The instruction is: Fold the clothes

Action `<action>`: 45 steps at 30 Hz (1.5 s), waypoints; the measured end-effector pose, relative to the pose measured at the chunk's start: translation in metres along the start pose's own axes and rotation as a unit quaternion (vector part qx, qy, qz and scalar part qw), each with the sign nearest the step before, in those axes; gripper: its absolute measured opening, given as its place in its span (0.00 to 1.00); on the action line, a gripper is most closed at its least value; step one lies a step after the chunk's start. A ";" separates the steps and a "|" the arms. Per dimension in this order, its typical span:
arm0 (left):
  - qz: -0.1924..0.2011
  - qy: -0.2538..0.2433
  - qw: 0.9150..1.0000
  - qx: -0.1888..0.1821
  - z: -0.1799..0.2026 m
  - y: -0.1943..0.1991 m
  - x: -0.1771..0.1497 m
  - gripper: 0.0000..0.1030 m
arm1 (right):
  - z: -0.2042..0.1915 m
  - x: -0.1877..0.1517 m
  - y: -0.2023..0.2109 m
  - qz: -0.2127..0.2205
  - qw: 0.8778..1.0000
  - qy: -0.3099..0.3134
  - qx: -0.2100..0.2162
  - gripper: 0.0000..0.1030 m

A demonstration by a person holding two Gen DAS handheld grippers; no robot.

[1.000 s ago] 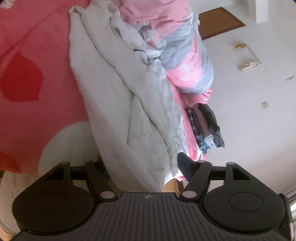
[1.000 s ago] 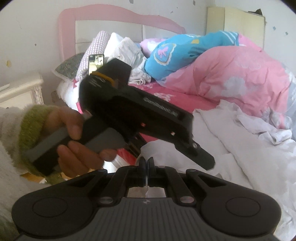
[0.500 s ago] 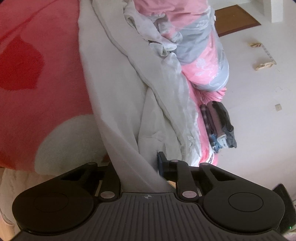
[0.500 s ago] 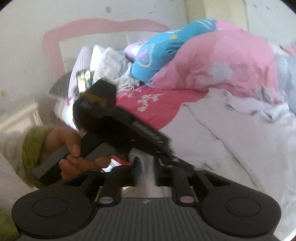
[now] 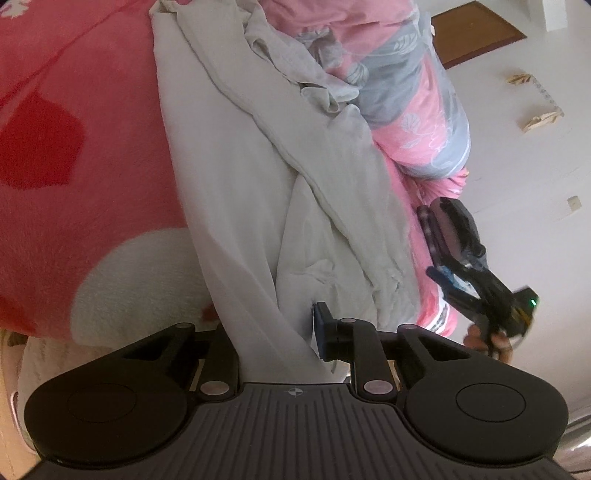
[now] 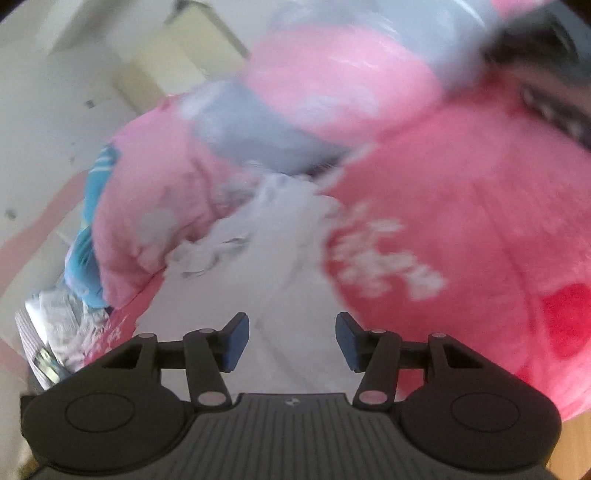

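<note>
A white garment (image 5: 258, 192) lies stretched over the pink bed blanket (image 5: 81, 177), running from the top of the left wrist view down into my left gripper (image 5: 275, 341). That gripper is shut on a bunched edge of the cloth. My right gripper (image 5: 445, 282) shows at the bed's right edge, held by a hand. In the blurred right wrist view the right gripper (image 6: 291, 339) has its jaws opening, the blue pads (image 6: 236, 338) well apart. The white garment (image 6: 266, 236) lies beyond and below them, and neither pad presses on it.
A pink and grey quilt (image 5: 399, 85) is heaped past the garment, and it shows again as the quilt (image 6: 303, 99) in the right wrist view. A dark folded item (image 5: 452, 225) hangs at the bed edge. The white floor (image 5: 524, 177) carries a brown mat (image 5: 476, 35).
My left gripper closed on the white cloth and stayed put. My right gripper let go of the cloth, opened, rolled and swung fast along the bed, away from the left gripper.
</note>
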State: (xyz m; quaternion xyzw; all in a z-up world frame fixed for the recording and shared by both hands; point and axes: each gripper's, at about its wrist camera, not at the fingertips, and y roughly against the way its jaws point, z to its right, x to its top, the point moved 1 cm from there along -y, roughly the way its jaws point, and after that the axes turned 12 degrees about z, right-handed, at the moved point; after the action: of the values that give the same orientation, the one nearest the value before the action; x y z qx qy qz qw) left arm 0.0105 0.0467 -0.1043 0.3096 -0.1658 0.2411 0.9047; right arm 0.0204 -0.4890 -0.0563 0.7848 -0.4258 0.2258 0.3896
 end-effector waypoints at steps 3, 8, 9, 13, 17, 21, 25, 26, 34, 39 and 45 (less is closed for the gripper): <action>0.000 -0.004 1.000 0.004 0.002 -0.002 0.000 0.19 | 0.027 0.007 -0.024 -0.041 0.999 -0.032 -0.002 0.54; -0.003 -0.008 1.000 0.008 0.002 -0.005 0.000 0.19 | 0.041 0.009 -0.053 -0.093 0.992 -0.066 0.054 0.56; -0.004 -0.008 1.000 0.009 0.002 -0.005 0.000 0.19 | 0.040 0.010 -0.057 -0.103 0.990 -0.067 0.069 0.57; -0.007 -0.007 1.000 0.009 0.002 -0.007 0.000 0.19 | 0.035 0.009 -0.069 -0.153 0.978 -0.074 0.122 0.59; -0.008 -0.007 1.000 0.009 0.002 -0.009 0.000 0.19 | 0.025 0.005 -0.070 -0.195 0.967 -0.055 0.154 0.59; -0.007 -0.001 1.000 0.008 0.000 -0.012 0.001 0.19 | 0.011 0.000 -0.079 -0.223 0.957 -0.032 0.185 0.57; -0.007 -0.009 1.000 0.010 0.003 -0.013 0.001 0.19 | -0.005 -0.006 -0.094 -0.244 0.947 -0.007 0.206 0.47; -0.007 -0.013 1.000 0.011 0.004 -0.013 0.001 0.19 | -0.010 -0.007 -0.096 -0.250 0.945 0.006 0.211 0.44; 0.027 -0.025 0.999 0.001 0.012 -0.004 0.000 0.12 | -0.026 -0.015 -0.086 -0.245 0.945 0.061 0.208 0.06; 0.057 -0.016 0.998 -0.027 0.020 0.009 0.014 0.10 | -0.033 -0.008 -0.072 -0.201 0.952 0.057 0.224 0.05; 0.083 -0.038 0.995 -0.042 0.032 0.014 0.043 0.10 | -0.043 0.003 -0.070 -0.157 0.958 0.029 0.238 0.05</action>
State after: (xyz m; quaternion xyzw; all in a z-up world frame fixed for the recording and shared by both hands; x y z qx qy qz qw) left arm 0.0335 0.0506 -0.0542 0.2651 -0.2357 0.2963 0.8868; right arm 0.0803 -0.4327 -0.0584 0.9047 -0.2200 0.2795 0.2344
